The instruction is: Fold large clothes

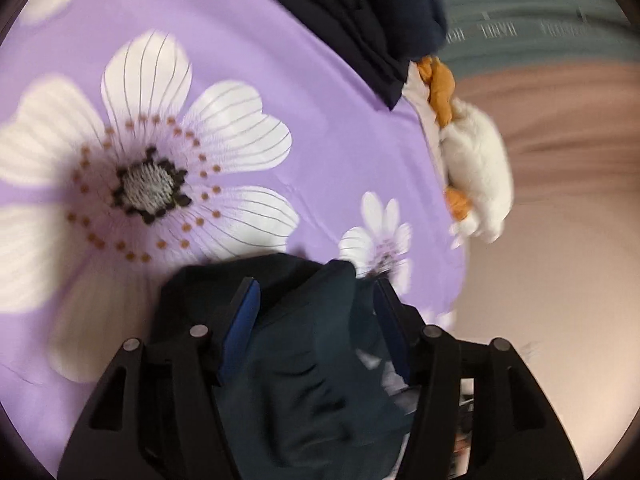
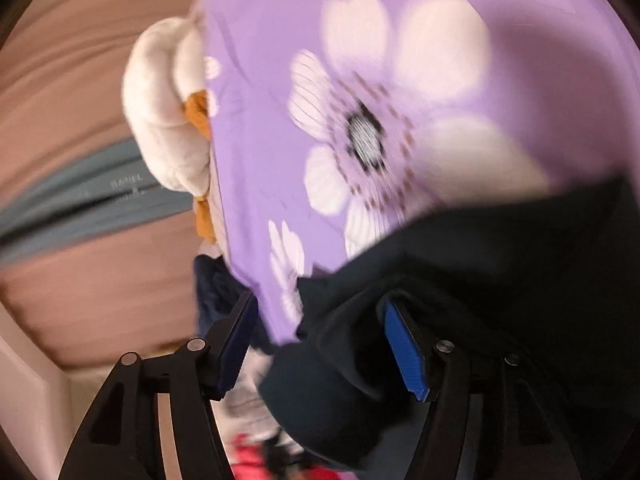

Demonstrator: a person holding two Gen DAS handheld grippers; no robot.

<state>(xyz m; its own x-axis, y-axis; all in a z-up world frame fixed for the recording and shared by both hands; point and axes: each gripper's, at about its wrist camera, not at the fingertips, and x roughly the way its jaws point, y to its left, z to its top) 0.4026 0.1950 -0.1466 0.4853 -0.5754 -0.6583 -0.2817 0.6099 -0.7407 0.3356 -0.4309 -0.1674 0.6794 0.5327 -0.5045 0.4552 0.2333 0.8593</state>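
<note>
Both grippers [image 1: 316, 300] [image 2: 320, 316] stand open around dark garment [image 1: 304, 360].

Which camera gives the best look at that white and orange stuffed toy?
The left wrist view: the stuffed toy lies fairly sharp at the edge of the purple flowered sheet, white body and orange parts both visible. The right wrist view shows the same toy blurred and partly hidden behind the sheet's edge.

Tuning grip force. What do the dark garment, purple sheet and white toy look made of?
Dark garment: soft matte fabric, probably cotton knit; it sags in thick folds.
Purple sheet: thin, smooth woven cloth with printed flowers, slight sheen; lies flat.
White toy: plush, fuzzy pile, looks stuffed.
</note>
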